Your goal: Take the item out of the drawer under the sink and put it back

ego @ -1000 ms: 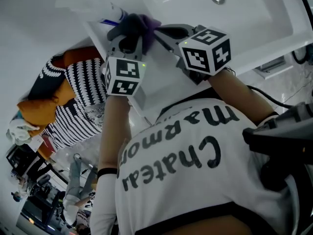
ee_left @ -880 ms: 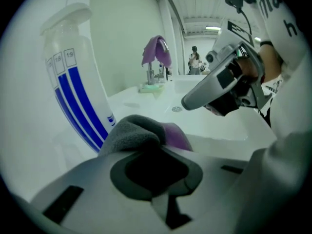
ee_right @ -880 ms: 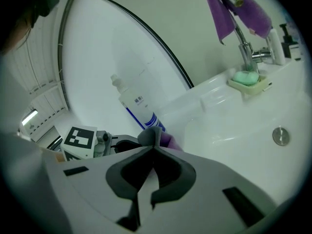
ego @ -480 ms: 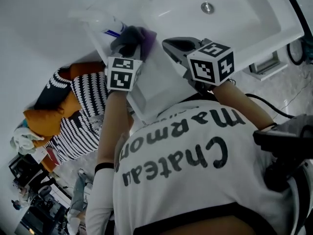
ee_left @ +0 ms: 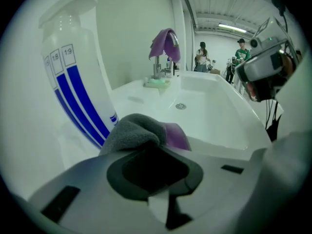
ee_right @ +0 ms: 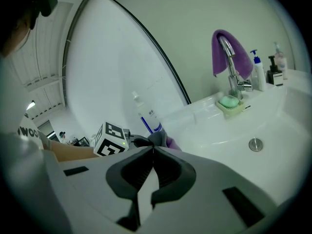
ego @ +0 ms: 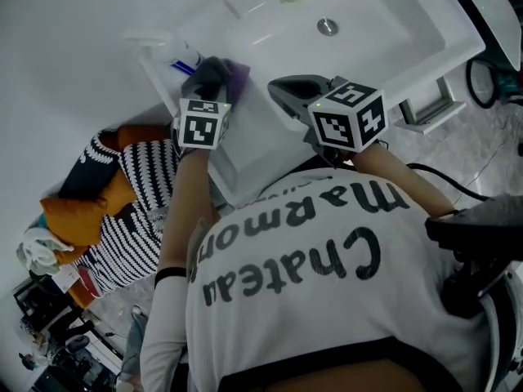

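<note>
Right tool (ego: 278,88) had drawn back and up from the grey-and-purple cloth (ego: 230,73); left tool (ego: 214,84) had kept its place.

Head view: cloth at the left end of the sink (ego: 425,23), just beside a blue-striped spray bottle (ego: 167,49), nearer the left hand.

Left gripper view: left tool narrow, clamped on the bunched cloth; no long axis evident; bottle close on its left, roughly upright.

Right gripper view: right tool closed, empty; cloth just beyond its tips.

free: sink basin (ego: 384,23) | blocked: bottle (ego: 163,49) left, faucet (ee_right: 230,62) behind
</note>
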Motion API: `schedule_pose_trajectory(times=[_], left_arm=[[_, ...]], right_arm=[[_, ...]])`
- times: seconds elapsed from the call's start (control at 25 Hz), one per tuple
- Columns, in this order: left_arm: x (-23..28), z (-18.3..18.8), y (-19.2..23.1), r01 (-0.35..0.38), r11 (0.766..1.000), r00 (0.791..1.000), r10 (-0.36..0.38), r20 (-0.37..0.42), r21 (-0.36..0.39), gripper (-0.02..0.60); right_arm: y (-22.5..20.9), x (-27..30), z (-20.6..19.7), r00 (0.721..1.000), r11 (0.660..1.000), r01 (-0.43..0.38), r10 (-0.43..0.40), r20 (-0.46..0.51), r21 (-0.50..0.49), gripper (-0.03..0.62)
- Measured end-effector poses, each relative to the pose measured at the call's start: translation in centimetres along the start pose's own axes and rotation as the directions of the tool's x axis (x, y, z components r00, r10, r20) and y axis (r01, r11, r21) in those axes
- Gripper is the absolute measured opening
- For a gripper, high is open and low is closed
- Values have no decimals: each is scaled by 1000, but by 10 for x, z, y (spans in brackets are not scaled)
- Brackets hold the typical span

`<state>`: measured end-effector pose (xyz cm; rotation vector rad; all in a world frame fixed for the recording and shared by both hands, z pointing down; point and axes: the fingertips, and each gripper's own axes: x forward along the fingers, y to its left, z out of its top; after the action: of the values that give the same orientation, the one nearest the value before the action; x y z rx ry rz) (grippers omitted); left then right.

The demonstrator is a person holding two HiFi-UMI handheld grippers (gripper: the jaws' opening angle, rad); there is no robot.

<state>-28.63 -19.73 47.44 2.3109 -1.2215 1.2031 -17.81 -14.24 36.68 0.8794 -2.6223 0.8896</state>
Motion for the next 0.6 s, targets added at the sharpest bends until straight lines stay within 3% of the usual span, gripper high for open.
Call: schedule_pose_trajectory(times=[0.2,0.44,0.6], left_arm=[[-1,-3,2,-12,1000,1000,12,-3,9,62],[-3,-6,-10,-8,999,1000,8,-6,37,158],[-5,-5,-9,-27,998,1000,27,8,56,166]], right_arm=[[1,-4,1,1000,1000,4,-4,0,-2,12],[5,-8,-3,1000,1000,-1,1,3,-16,12],[8,-9,-2,1000,1000,-7,7,6,-23,12]])
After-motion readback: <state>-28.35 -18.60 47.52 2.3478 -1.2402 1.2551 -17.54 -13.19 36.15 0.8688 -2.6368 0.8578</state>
